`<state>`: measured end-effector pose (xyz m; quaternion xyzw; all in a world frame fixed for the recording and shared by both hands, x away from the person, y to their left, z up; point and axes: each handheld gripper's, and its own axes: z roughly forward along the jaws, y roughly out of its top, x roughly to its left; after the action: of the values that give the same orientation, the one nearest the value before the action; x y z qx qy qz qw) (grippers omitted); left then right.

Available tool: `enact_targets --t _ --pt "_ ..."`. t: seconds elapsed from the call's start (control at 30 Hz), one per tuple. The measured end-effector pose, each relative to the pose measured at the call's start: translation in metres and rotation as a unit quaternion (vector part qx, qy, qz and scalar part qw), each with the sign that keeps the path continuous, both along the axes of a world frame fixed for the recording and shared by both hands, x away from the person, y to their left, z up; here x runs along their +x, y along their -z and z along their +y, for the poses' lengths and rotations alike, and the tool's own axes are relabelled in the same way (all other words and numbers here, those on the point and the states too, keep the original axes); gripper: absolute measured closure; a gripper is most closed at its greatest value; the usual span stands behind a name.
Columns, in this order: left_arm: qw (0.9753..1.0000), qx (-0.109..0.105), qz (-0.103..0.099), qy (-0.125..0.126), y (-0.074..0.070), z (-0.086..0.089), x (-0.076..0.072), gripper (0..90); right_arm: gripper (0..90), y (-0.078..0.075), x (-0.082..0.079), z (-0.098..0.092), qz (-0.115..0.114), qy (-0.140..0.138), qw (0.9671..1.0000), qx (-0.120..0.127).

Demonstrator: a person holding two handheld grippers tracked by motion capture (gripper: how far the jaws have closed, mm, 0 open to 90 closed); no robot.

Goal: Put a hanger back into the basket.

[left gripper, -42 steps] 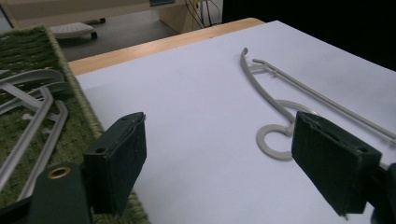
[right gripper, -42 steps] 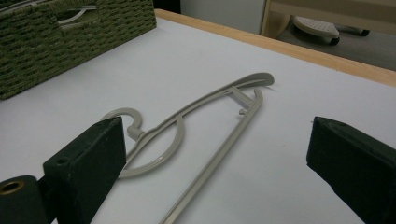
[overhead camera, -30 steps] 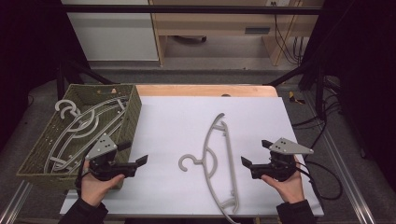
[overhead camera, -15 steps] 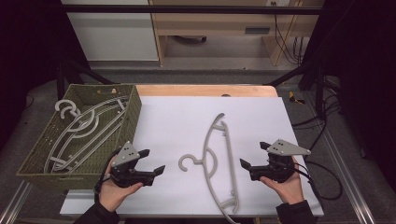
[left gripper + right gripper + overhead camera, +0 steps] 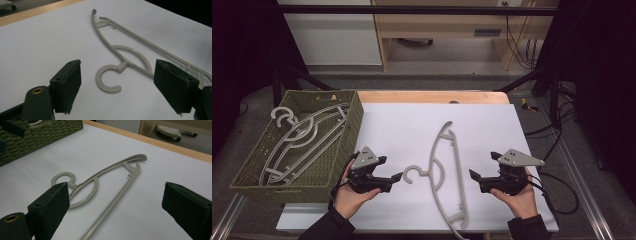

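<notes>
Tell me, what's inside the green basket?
The green basket holds grey hangers, their hooks by its far left corner. At least two overlap, so an exact count is unclear. The near wall hides the floor's front strip.

a grey plastic hanger (image 5: 446, 177) lies flat on the white table top. its hook is open and points left, toward the basket side.

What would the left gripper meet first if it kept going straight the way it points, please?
Most likely the hanger: its hook lies just ahead of the open left gripper, though depth is hard to judge.
</notes>
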<state>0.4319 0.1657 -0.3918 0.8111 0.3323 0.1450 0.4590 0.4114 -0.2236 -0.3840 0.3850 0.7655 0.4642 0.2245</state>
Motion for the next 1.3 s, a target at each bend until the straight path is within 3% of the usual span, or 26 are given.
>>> enact_targets --t 0.27,0.5,0.67,0.9,1.0,1.13,1.3 --pt "0.9999 0.006 0.015 -0.001 0.006 -0.018 0.019 24.7 8.2 0.000 0.000 -0.001 0.004 0.001 1.0000 0.000" --pt "0.9996 0.013 0.026 0.005 0.016 -0.020 0.021 26.3 9.2 0.001 0.001 0.001 0.009 -0.002 0.9999 -0.007" --pt "0.9996 0.018 0.022 0.008 0.019 -0.018 0.021 27.2 10.4 0.002 0.001 0.005 0.016 -0.005 0.9998 -0.013" --pt "0.9994 0.023 0.027 0.005 0.023 -0.013 0.022 29.5 13.0 0.001 0.002 0.023 0.031 -0.030 0.9982 -0.042" --pt "0.9994 0.013 0.032 0.005 0.022 -0.014 0.024 31.1 13.7 0.000 0.006 0.034 0.035 -0.038 0.9973 -0.053" --pt "0.9993 0.020 0.033 0.003 0.024 -0.025 0.031 31.5 13.7 0.002 0.008 0.033 0.035 -0.034 0.9975 -0.052" --pt "0.9986 0.021 0.049 0.000 0.030 -0.047 0.048 33.3 12.4 0.001 0.005 0.024 0.033 -0.025 0.9984 -0.038"
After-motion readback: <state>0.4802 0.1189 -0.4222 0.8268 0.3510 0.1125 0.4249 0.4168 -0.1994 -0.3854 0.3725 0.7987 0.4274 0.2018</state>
